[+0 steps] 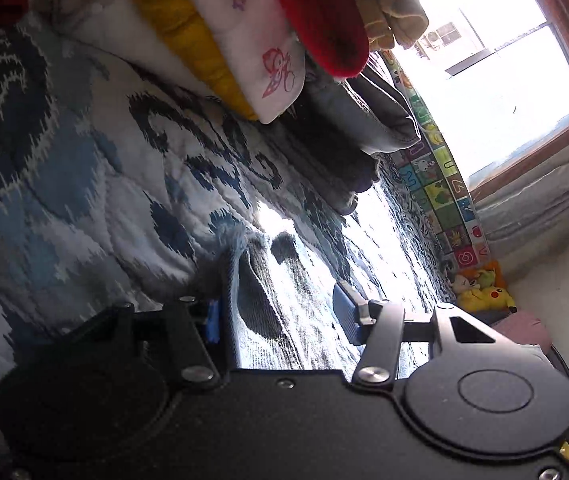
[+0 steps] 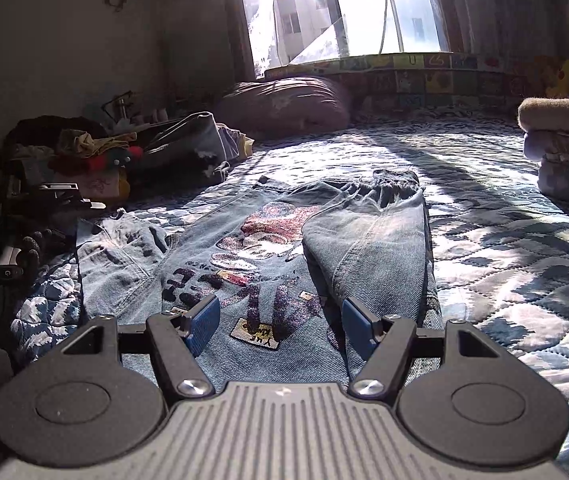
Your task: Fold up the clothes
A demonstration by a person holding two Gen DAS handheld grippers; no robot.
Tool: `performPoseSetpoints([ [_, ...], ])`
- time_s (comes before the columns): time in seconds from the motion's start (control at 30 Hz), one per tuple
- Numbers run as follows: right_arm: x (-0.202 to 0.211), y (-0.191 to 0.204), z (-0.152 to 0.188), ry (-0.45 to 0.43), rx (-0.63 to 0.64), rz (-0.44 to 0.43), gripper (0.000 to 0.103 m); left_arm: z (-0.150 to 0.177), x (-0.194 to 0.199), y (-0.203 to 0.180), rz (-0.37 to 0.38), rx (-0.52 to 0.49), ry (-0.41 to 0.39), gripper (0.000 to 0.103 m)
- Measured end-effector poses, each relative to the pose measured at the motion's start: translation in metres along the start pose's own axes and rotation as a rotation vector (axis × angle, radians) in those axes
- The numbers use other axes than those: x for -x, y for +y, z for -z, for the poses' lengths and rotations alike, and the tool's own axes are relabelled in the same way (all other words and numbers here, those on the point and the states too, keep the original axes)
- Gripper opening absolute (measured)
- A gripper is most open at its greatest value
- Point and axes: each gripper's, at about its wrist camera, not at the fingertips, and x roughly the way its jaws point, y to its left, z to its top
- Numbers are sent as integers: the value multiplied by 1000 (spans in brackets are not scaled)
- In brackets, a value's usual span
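A: Right wrist view: right gripper [image 2: 280, 322] spread wide, nothing between the blue pads [image 2: 204, 322]. Hovering over the near end of the jeans [image 2: 260, 264].

B: Jeans where?

A: Flat on the blue-and-white quilt [image 2: 524, 256], running near to far toward the window [image 2: 340, 8]. Right leg folded back on itself, frayed hem [image 2: 398, 184] at the far end. Sequin graphic and a yellow patch [image 2: 255, 336] facing up, patch just ahead of the fingers.

B: Left side?

A: Left wrist view, rolled sideways: left gripper [image 1: 280, 316] with a bunch of the denim [image 1: 268, 292] filling the gap. Left pad [image 1: 213, 320] tight against a frayed edge of the fabric, right pad [image 1: 346, 312] set off to the right. Gap still wide. Cannot tell if actually clamped or just pushed into the cloth.

B: Anything only one cam catches?

A: Left only: stack of folded clothes [image 1: 276, 40] far on the quilt, red, white, yellow, grey layers. Yellow plush toys [image 1: 482, 288] by the wall. Right only: loose heap of garments [image 2: 96, 152] far left, pillow [image 2: 284, 108] under the window, folded blankets [image 2: 564, 148] at right edge. Alphabet play mat [image 2: 424, 74] along the sill, seen in both.
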Motion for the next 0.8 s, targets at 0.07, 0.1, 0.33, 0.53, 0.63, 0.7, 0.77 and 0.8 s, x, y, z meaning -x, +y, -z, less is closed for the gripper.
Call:
performPoseSetpoints([
  [0.07,-2,1,0,4,5,-8,68,1,4,2,35,26,-2,50],
  [0.1,-2,3,0,3,13,-10,68,3,8,5,67,58,-4,50],
  [0.33,0,2,-1,2,7,-16,68,14,10,14,17,40,-8,23],
  [0.53,-3,4,2,15,25,-11,68,7,-5,10,-9,20,17,17],
  [0.63,-4,0,0,11,1,-5,68,5,-1,3,-40,-3,23,0],
  [0.7,-5,-2,-1,5,-17,-3,68,6,6,-9,-60,-37,0,0],
  [0.77,-4,-4,-2,-2,-28,-2,68,6,16,-31,-60,-83,-31,0],
  [0.8,-4,-5,-3,-6,-32,-1,68,6,19,-44,-62,-118,-41,0],
])
